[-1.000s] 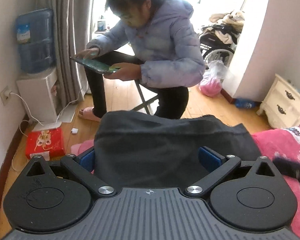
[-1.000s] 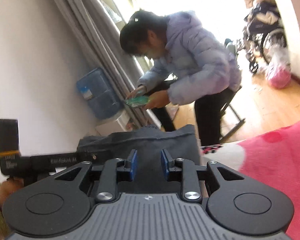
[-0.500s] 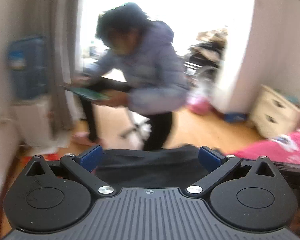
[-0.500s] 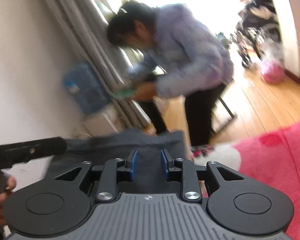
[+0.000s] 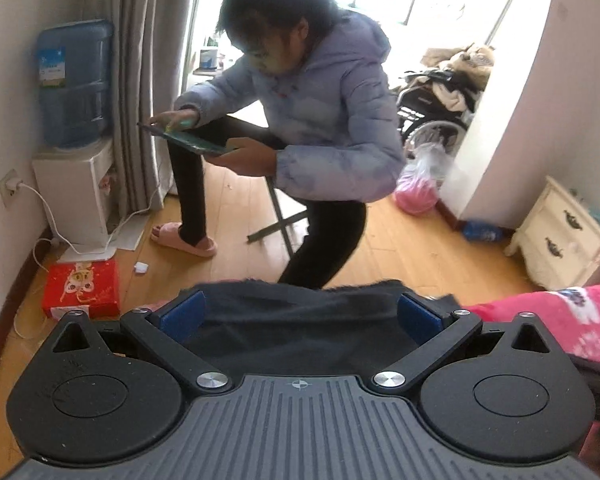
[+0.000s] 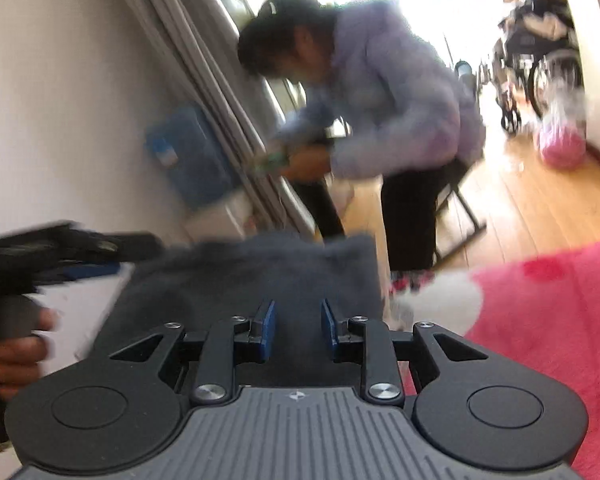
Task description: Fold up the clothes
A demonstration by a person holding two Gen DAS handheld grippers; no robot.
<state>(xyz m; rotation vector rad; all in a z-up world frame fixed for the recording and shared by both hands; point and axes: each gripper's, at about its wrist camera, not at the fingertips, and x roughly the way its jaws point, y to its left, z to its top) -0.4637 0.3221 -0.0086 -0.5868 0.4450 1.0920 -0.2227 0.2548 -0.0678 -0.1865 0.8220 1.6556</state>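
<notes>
The dark garment (image 5: 300,328) lies between the wide-apart fingers of the left gripper (image 5: 300,312) and the narrowed, unpressing right gripper (image 6: 298,330), near the pink blanket (image 6: 540,320); ungripped, it may slide off.

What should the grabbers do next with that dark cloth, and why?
Probably bring the left gripper down and close it on the dark cloth. Its jaws stand wide with the cloth's edge lying loose between them, while the right gripper has its blue pads close together over the cloth. Whether they pinch it is unclear.
</notes>
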